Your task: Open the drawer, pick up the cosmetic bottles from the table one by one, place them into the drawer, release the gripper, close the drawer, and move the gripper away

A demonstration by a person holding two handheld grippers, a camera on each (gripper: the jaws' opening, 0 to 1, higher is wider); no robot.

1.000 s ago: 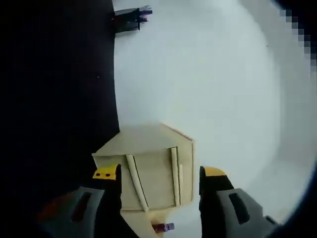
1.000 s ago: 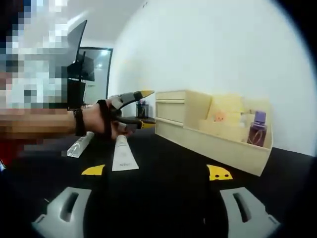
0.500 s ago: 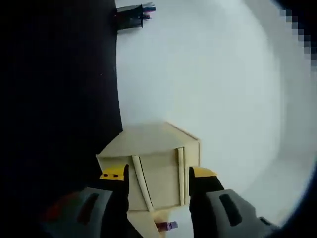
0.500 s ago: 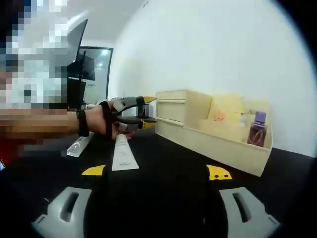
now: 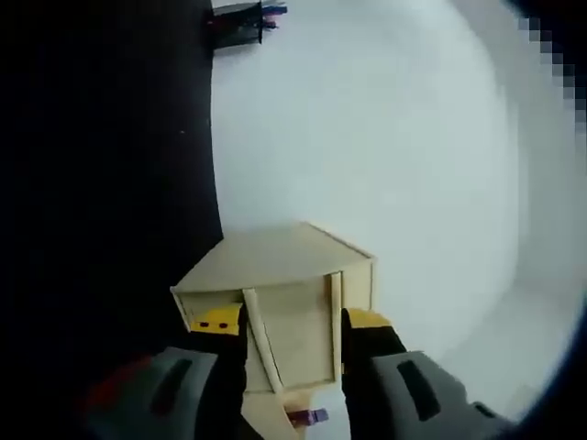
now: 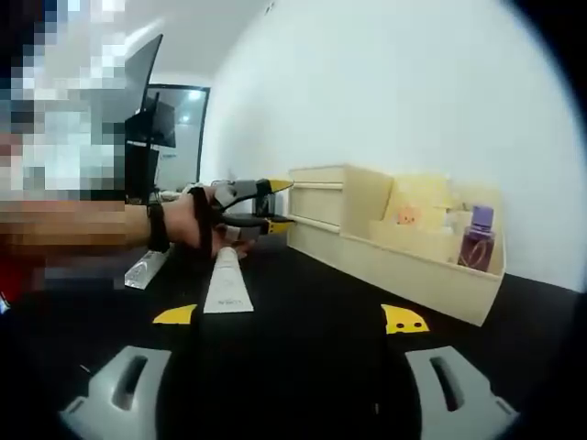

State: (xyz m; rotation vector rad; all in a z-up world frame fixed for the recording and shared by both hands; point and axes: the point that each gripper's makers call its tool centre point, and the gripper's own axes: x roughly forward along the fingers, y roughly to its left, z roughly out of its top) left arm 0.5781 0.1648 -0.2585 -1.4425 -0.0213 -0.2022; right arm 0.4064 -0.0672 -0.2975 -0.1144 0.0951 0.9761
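Note:
In the left gripper view a pale wooden drawer unit (image 5: 275, 275) lies just ahead, rolled sideways. My left gripper (image 5: 292, 321) has narrowed onto the drawer front (image 5: 293, 335), one yellow-tipped jaw along each edge. In the right gripper view the same left gripper (image 6: 275, 203), held by a hand, pinches the drawer front (image 6: 316, 203) from the left. My right gripper (image 6: 290, 317) hangs open and empty over the black table (image 6: 303, 293). A white cosmetic tube (image 6: 227, 284) and a clear one (image 6: 147, 268) lie on the table. A purple bottle (image 6: 477, 236) stands in the wooden organizer (image 6: 404, 261).
A black pen holder (image 5: 237, 23) stands far off by the white wall. A dark monitor (image 6: 147, 124) rises behind the hand at the left. The purple bottle's cap (image 5: 307, 418) peeks between the left jaws.
The left gripper's jaws have drawn together, from wide apart to lying against the drawer front's edges. The right gripper and the tubes have stayed put.

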